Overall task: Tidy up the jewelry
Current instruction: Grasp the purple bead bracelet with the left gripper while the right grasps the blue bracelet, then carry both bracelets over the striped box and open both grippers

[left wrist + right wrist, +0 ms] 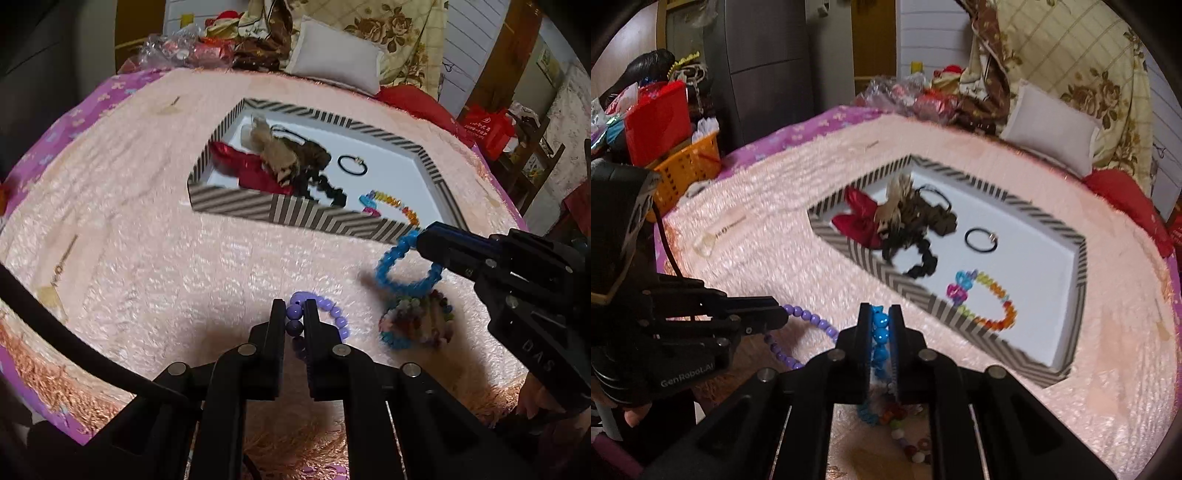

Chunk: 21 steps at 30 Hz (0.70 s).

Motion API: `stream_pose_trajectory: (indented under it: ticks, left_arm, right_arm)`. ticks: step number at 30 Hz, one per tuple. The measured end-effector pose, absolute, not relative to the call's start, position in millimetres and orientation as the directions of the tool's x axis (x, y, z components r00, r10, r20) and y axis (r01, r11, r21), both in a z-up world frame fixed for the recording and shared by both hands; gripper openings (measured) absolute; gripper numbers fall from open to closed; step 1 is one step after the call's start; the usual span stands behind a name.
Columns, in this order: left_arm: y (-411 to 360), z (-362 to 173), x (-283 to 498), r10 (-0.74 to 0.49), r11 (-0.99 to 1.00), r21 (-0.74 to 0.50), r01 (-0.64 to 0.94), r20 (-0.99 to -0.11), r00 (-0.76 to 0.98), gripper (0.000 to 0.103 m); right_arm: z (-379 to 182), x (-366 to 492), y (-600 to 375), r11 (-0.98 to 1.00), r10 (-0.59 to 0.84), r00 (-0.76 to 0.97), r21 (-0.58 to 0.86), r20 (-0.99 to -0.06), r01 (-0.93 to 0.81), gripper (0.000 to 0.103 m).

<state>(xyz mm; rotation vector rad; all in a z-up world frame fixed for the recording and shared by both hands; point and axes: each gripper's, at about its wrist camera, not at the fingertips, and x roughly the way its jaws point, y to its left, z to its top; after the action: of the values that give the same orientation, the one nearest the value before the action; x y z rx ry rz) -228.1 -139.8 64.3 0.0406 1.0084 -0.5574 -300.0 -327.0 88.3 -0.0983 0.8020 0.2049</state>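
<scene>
Two bracelets held: right gripper (pixel 880 325) pinching the blue one (pixel 400 271), left gripper (pixel 295 314) clamping purple beads (pixel 334 315), tray (pixel 295 216) straight ahead, nearer the right.

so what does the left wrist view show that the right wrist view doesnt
Only the left wrist view: the mixed bead pile in full on the blanket, with the blue bracelet as a dangling loop. Only the right wrist view: the orange basket and red bin beside the bed. Both: the striped tray, the purple bracelet pinched by the left gripper, and the right gripper shut on the blue one.
</scene>
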Motion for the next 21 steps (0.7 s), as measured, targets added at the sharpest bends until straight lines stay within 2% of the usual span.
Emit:
stream_pose_trajectory:
  ticks: [21]
  left_arm:
    - [-154, 128, -204, -0.433, 0.848, -0.162, 0.505, -0.761, 0.483, 0.011]
  right_arm:
    - [130, -291, -375, 0.991, 0.099, 0.721, 0.005, -0.685, -0.132, 0.008]
